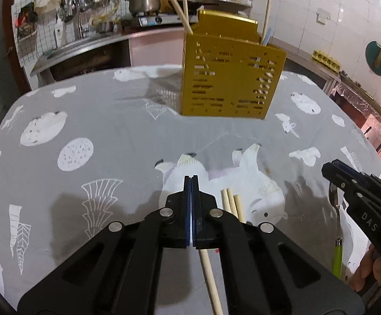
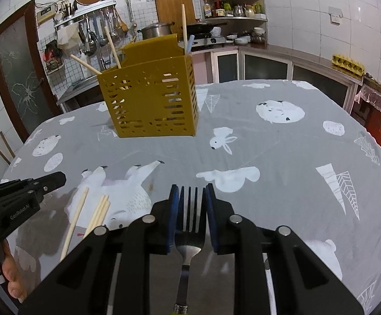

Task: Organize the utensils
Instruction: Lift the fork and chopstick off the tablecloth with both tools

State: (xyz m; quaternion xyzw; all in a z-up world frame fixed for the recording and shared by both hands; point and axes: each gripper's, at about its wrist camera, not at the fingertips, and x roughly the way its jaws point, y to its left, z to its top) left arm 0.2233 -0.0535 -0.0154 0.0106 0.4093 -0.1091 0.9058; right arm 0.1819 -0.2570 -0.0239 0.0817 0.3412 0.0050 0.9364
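Your left tool (image 1: 191, 181) is clamped on a chopstick (image 1: 211, 281); your right tool (image 2: 191, 191), marked "DAS", grips a fork (image 2: 189, 233). Beyond, on the surface (image 2: 269, 157), the gold caddy (image 2: 148, 99) holds chopsticks (image 2: 111, 46).

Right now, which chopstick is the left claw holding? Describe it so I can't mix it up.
On the grey printed tablecloth, in front of the yellow utensil holder, the left claw is shut on one chopstick. That chopstick runs back beneath the claw, while the loose chopsticks lie beside it on the cloth, ungripped.
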